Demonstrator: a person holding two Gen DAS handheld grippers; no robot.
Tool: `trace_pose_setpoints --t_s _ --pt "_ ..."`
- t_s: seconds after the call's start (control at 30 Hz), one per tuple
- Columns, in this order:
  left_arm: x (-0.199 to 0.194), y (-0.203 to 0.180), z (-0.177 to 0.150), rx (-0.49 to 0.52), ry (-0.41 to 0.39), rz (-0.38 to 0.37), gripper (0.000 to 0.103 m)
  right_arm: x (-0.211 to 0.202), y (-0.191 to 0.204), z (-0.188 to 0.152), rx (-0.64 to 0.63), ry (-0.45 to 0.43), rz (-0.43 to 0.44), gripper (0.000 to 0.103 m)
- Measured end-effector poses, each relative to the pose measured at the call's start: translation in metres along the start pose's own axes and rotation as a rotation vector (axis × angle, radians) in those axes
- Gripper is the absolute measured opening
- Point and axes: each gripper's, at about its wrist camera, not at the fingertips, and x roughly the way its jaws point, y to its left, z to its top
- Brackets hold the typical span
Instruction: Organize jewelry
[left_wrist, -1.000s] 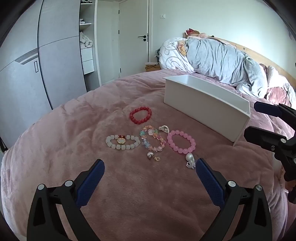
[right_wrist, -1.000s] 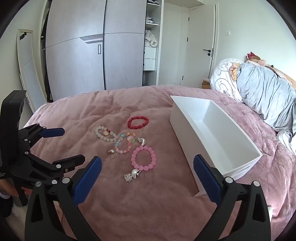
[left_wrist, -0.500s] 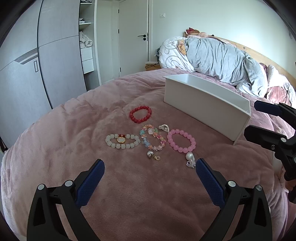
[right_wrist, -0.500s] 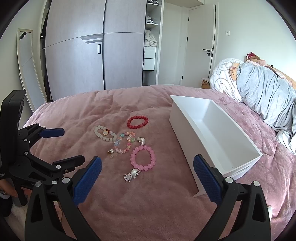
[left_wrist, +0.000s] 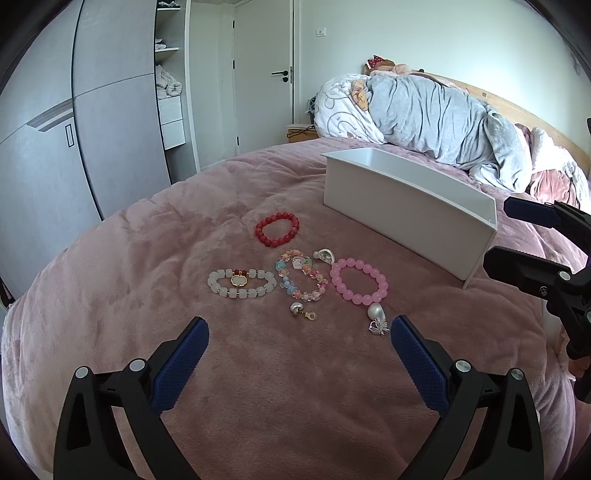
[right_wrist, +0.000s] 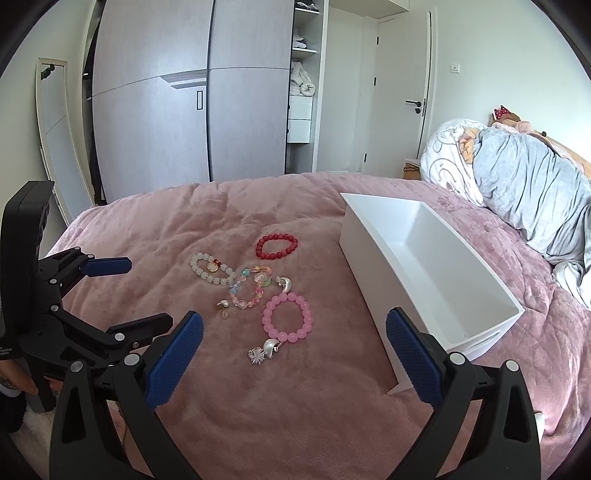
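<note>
**Both grippers poised, jewelry not yet gathered**

The left gripper (left_wrist: 297, 350) and right gripper (right_wrist: 293, 345) each hover over the pink plush bedspread (left_wrist: 147, 295) with blue-padded fingers spread wide and empty, probably lined up for a first pick. Just beyond them, at twelve o'clock, the jewelry lies loosely clustered. Nearest are three small silver-and-pearl charms: one (left_wrist: 377, 318) touching the pink bead bracelet (left_wrist: 359, 280), one (left_wrist: 302, 309), and a further one (left_wrist: 325, 254). There are four bracelets: pink, the multicoloured charm bracelet (left_wrist: 301, 278), the white bead bracelet with a gold pendant (left_wrist: 242, 283), and, farther out, the red bead bracelet (left_wrist: 277, 230). At two o'clock waits one empty white rectangular plastic bin (right_wrist: 373, 251), seemingly their destination.
</note>
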Motion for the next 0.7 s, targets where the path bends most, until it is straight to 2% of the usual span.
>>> trace_pose_setpoints --t_s 0.7 --pt "-0.0011 -0.0015 0.0007 0.0 -0.004 0.003 0.1 -0.001 0.0 0.002 0.001 -0.001 -0.007 0.098"
